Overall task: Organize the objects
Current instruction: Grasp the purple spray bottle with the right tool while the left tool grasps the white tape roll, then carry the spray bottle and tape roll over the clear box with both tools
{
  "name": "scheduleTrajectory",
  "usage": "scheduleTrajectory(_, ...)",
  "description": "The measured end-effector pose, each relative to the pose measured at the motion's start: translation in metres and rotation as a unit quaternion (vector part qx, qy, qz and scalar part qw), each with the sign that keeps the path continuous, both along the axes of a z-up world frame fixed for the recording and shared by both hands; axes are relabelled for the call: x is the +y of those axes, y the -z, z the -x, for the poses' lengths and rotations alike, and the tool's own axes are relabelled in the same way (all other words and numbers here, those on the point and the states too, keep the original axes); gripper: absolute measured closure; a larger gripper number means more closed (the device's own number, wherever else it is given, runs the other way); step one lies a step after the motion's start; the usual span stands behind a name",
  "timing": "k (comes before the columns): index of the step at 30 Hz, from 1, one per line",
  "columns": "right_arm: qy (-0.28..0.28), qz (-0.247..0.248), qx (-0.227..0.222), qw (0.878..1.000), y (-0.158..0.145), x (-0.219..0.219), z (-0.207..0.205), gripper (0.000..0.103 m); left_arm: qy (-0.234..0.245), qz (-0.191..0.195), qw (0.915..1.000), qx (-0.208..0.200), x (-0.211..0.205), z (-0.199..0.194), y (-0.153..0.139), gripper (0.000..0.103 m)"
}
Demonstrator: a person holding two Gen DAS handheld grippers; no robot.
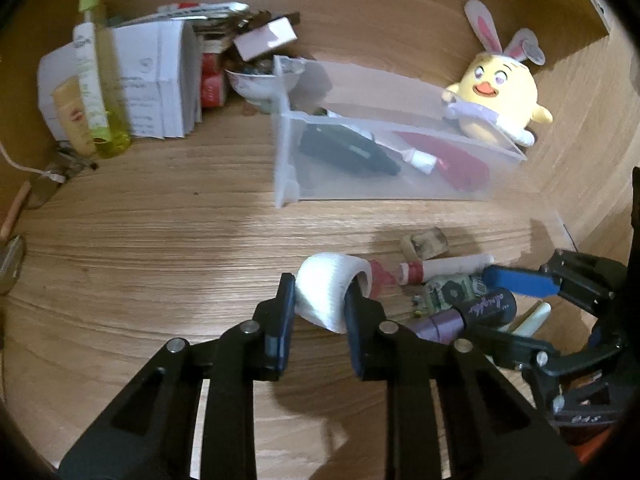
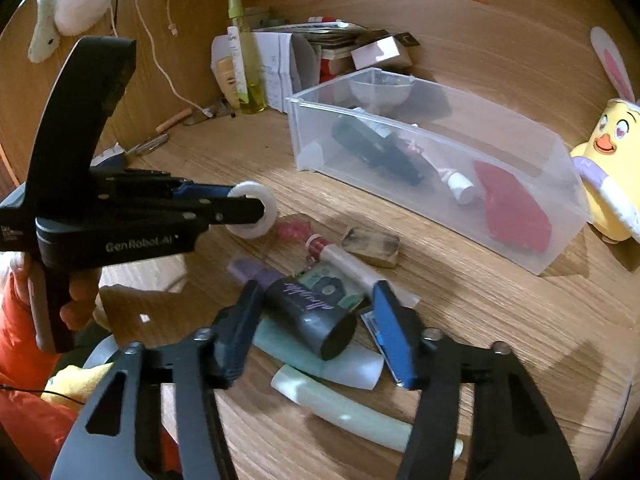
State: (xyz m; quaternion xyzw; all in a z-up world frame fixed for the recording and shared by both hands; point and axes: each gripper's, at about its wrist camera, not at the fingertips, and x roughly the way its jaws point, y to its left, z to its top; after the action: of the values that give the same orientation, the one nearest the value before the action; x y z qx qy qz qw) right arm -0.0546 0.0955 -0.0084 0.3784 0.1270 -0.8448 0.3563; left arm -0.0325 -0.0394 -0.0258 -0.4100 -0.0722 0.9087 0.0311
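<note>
- Right up close, the left gripper (image 1: 320, 300) has its jaws clamped on a white tape roll (image 1: 326, 290), one finger on the outer face and the other hooked through the core, down at the wooden desk (image 1: 160, 240).
- Seen from the right wrist view, a hand (image 2: 80, 300) grips that tool's handle, and the roll pokes out round the fingertips.
- Just right of the roll lies the loose pile: a pink trinket (image 2: 294, 230), a white tube with a red band (image 2: 348, 262), a small brown block (image 2: 372, 246) and a green printed packet (image 2: 328, 288).
- Over the pile, the right gripper (image 2: 316, 320) straddles a dark tube with a purple end (image 2: 308, 312). Jaws part-closed, the left pad right against the tube, the blue pad apart from it — no squeeze that I can see.
- Under that tube, two pale green tubes (image 2: 340, 408) lie across each other on the desk.
- Further back and right, the clear plastic bin (image 2: 540, 240) holds a black bottle (image 2: 376, 148), a small white tube (image 2: 460, 186) and something red (image 2: 512, 212).
- Far right, a yellow plush chick with bunny ears (image 1: 496, 88) leans beside the bin.
</note>
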Motion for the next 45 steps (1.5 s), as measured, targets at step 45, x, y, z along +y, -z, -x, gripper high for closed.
scheduleTrajectory(45,-0.103,-0.046,-0.011,0.994,0.003,-0.043,0.008,0.08,-0.044,-0.003,0.9982,0.041,-0.024,-0.03,-0.027,0.08)
